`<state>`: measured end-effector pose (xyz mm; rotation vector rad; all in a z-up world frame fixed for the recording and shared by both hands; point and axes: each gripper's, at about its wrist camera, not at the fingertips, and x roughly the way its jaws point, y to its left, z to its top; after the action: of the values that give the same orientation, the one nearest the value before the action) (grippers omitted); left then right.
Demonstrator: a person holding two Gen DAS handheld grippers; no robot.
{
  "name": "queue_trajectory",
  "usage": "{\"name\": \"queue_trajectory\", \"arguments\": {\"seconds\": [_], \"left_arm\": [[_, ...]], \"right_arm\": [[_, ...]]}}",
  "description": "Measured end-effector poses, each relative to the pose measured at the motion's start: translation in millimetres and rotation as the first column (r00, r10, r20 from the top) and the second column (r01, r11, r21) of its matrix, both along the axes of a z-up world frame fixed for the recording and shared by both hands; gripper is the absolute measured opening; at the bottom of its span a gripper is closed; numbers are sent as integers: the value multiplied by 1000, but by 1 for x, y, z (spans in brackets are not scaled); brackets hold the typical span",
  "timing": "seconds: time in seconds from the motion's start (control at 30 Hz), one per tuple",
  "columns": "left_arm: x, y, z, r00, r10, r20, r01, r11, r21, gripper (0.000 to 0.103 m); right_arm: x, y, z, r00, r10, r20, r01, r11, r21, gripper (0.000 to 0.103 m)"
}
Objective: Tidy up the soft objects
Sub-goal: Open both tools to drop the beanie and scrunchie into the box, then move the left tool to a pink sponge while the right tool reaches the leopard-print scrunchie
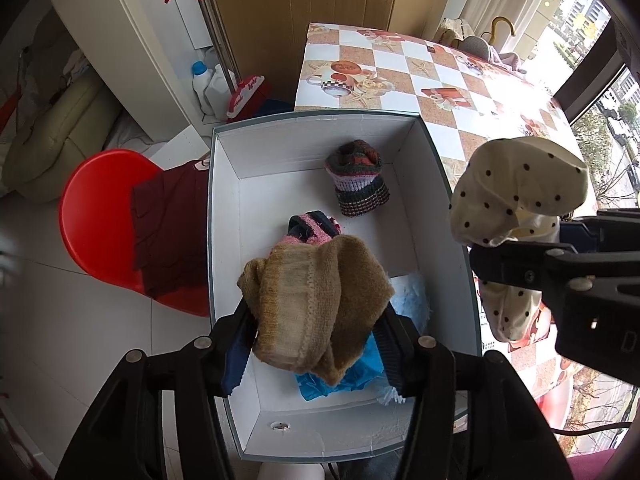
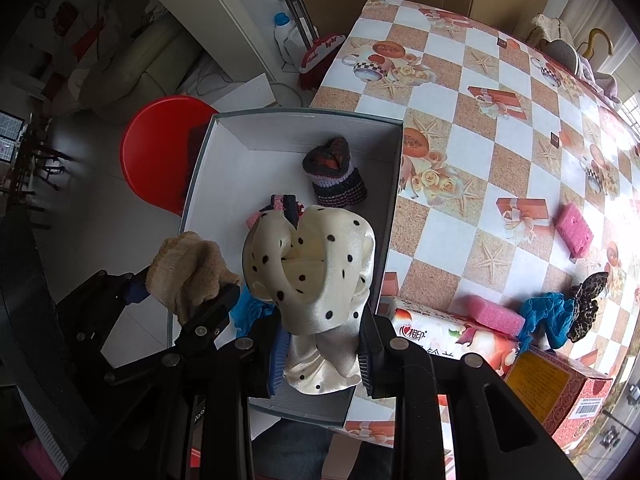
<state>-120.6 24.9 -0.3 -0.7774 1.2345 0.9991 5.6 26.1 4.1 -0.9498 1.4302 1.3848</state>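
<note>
My left tongs (image 1: 316, 332) are squeezed on a fuzzy tan sock (image 1: 316, 300) over the white box (image 1: 224, 184). My right tongs (image 2: 322, 354) pinch a shiny dotted cloth (image 2: 316, 264) there too. Both seem light and floppy, and the cloth looks slippery, so I grab the thick bunched middle.

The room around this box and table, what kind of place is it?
Probably a lived-in home, likely a dining corner: a table with a printed checkered cover, a red chair, and a mop with detergent bottles by the wall.
</note>
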Motion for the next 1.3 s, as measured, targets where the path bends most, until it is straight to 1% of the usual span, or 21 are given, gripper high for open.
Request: {"name": "queue_trajectory", "arguments": {"seconds": [0.03,0.07,0.1,0.2,0.23,0.3,0.33,0.37,0.43,0.53,0.57,0.6,0.63,0.67,0.77,0.87,1.3], "left_arm": [[-1,1,-1,1000,6,-4,-6,1000,-7,62],[-1,1,-3,1000,12,-6,-12,1000,-20,62],[-1,3,-5,1000,19,-9,-20,999,-37,65],[-4,4,-8,999,45,10,-45,998,-49,83],[-5,4,-8,999,50,13,-49,997,-52,83],[-6,6,-9,997,65,39,-62,995,-75,86],[-7,7,-10,995,77,61,-71,993,-93,88],[-9,8,-10,993,90,76,-81,991,-106,89],[-10,9,-9,990,108,92,-98,990,-106,91],[-11,10,-3,986,115,118,-106,991,-83,92],[-11,11,-2,986,114,126,-103,991,-86,94],[-10,13,-3,985,113,132,-101,990,-97,102],[-10,14,-3,983,116,146,-101,990,-102,103],[-10,15,-4,981,115,154,-99,989,-112,103],[-9,15,-5,980,117,161,-97,987,-125,103],[-8,13,-5,979,122,161,-101,986,-130,103],[-4,10,5,987,94,132,-80,991,-109,103]], "right_arm": [[1,1,0,1000,-3,-1,3,1000,-1,49],[2,1,1,1000,-8,6,8,1000,3,58],[2,1,2,1000,-11,13,11,1000,9,58],[5,3,3,1000,-19,6,19,1000,6,58],[7,4,3,1000,-23,8,23,1000,4,59],[10,4,3,999,-35,6,35,999,-3,73],[12,4,4,999,-43,5,43,999,-4,89],[13,4,4,999,-53,6,53,999,-2,94],[16,4,4,998,-57,-2,57,998,-9,94],[19,7,-3,998,-56,-2,56,996,-74,94],[21,7,-6,998,-62,-11,61,994,-87,94],[23,6,-7,997,-73,-19,71,994,-89,94],[25,5,-7,997,-81,-16,79,993,-90,102],[26,4,-8,996,-87,-11,85,992,-91,103],[30,4,-9,996,-93,-7,92,991,-97,103],[32,3,-9,994,-105,-33,102,989,-105,103],[35,-2,-5,989,-130,-67,123,987,-104,103]]}}
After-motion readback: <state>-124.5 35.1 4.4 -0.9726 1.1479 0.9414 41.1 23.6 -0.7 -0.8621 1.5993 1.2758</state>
